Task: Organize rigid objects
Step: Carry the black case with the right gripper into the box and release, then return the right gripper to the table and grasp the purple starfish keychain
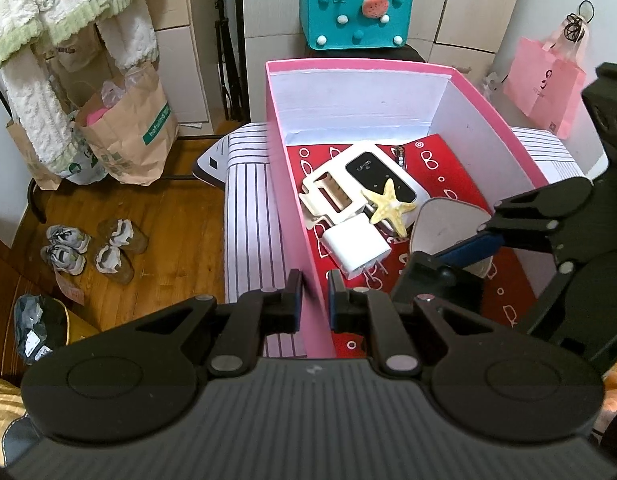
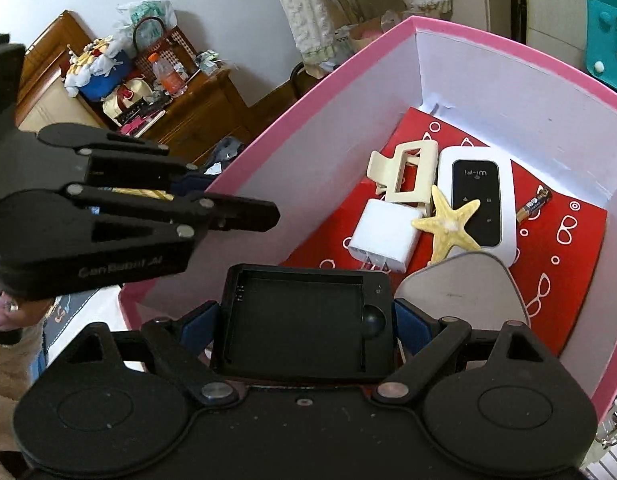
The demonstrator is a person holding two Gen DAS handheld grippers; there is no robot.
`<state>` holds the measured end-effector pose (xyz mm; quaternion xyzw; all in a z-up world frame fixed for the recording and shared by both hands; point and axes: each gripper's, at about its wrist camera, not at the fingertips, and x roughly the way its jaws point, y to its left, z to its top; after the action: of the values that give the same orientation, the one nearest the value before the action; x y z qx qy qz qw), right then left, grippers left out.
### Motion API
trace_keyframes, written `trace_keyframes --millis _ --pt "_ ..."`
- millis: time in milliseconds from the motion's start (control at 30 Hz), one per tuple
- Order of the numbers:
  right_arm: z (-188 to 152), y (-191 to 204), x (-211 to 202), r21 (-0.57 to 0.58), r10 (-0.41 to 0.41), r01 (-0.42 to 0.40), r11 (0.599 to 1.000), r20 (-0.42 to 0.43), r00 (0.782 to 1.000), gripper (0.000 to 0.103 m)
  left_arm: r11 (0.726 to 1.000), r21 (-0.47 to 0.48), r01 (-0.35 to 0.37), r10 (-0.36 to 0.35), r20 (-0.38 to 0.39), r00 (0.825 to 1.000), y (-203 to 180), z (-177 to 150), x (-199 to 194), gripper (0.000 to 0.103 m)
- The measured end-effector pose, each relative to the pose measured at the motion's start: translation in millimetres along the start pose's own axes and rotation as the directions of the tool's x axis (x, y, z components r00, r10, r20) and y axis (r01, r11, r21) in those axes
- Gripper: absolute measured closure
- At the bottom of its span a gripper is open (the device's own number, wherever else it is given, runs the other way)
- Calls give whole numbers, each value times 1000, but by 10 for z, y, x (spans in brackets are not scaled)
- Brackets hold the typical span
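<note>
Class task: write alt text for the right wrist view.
The right tongs hold a black tray over a pink box containing a starfish, Wi-Fi router, white charger, cream hair clip and battery.

In the box [image 1: 484, 128], starfish [image 1: 389, 202] lies on router [image 1: 382, 178], beside charger [image 1: 356, 244].

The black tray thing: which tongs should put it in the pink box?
The right tongs: they already grip the black tray over the pink box. The left tongs are pinching the box's wall.
</note>
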<state>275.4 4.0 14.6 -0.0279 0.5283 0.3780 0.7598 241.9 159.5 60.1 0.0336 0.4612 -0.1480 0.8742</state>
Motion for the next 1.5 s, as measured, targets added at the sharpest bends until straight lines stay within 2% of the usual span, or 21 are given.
trace_keyframes --millis 133,300,433,567,700,767,833,967,1033,1167,1333,1400,1500 --pt "39 44 56 -23 -11 10 1000 -20 1000 9 1000 -1 3 -3 1 1000 7 -10 -1 91" --pt "64 143 93 -108 -52 48 993 -34 998 9 1000 -5 5 -5 3 1000 19 -10 -4 91" --pt "43 151 52 -116 -56 52 992 -32 998 4 1000 -5 6 -6 6 1000 15 -15 -6 91" --pt "-31 125 -117 -121 -68 70 990 21 997 4 1000 -9 7 -7 7 1000 14 -14 -6 91" --pt "-188 70 -489 -105 -53 69 992 147 988 4 1000 -13 11 -10 8 1000 26 -11 -1 91" --pt "-308 10 -709 -89 -48 71 994 237 970 4 1000 -15 12 -12 8 1000 29 -6 2 91" --pt "-468 -58 -925 -84 -49 82 993 340 939 4 1000 -15 11 -11 9 1000 30 -5 2 91" --pt "-761 -187 -1254 -31 -129 161 986 464 876 4 1000 -21 11 -11 11 1000 34 -7 4 91" --pt "-907 -302 -1391 26 -164 174 984 498 852 4 1000 -28 12 -12 10 1000 42 -2 7 91" --pt "-1168 -579 -1562 131 -189 141 981 531 826 4 1000 -25 10 -10 5 1000 30 4 7 91" --pt "-1554 -731 -1612 242 -347 252 937 550 760 5 999 -30 17 -16 6 1000 28 -15 -1 91" --pt "-1680 -805 -1573 272 -373 263 926 533 759 7 999 -29 16 -16 8 1000 20 -15 -1 91" --pt "-1823 -893 -1459 311 -388 258 915 497 776 16 999 -31 17 -16 7 1000 31 -16 -3 91"
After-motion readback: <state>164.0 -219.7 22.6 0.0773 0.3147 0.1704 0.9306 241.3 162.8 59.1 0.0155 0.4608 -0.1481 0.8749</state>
